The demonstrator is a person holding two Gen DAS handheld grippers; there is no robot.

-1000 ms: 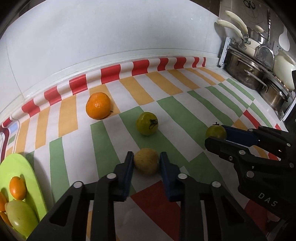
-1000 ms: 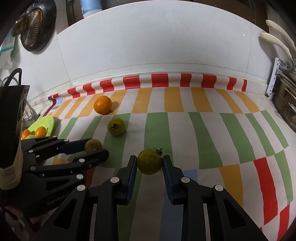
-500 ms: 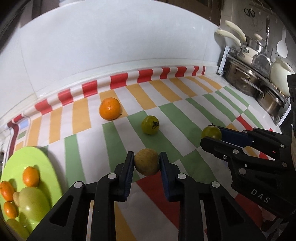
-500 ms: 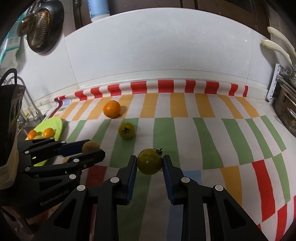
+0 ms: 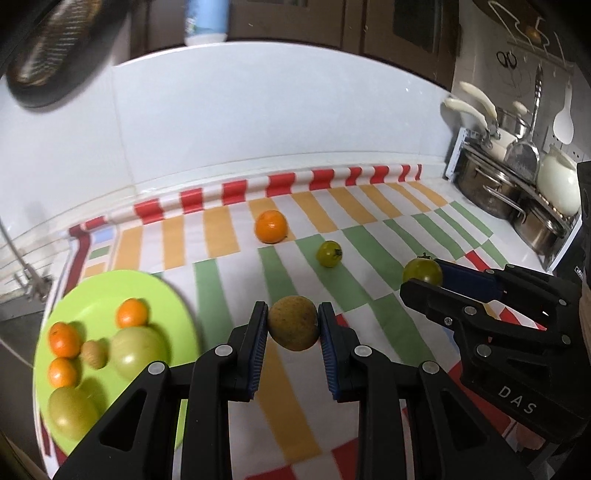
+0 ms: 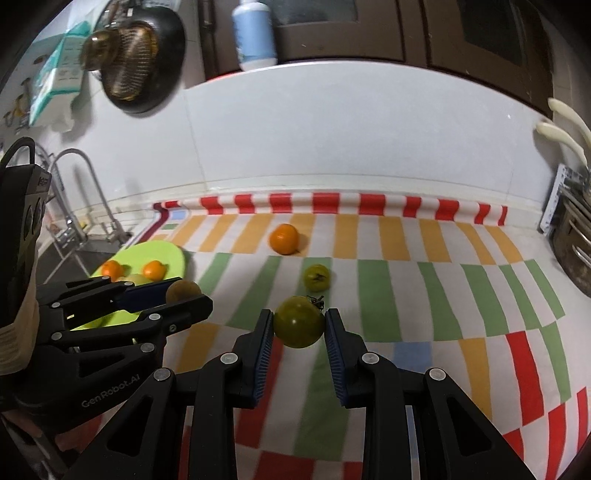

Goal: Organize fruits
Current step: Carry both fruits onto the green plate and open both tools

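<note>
I see a striped cloth (image 5: 229, 236) covering the desk, steel pots (image 5: 491, 184) stacked at the right, a tap (image 6: 79, 192) at the left, and a blue bottle (image 6: 255, 33) above the white wall.

Both grippers rise from the striped tablecloth (image 5: 229, 236): the left gripper (image 5: 293, 326) lifts a brownish round fruit (image 5: 293, 327), the right gripper (image 6: 299, 326) a green tomato (image 6: 299, 322).

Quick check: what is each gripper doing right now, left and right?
Left gripper: shut on the brown fruit.
Right gripper: shut on the green tomato.
</note>
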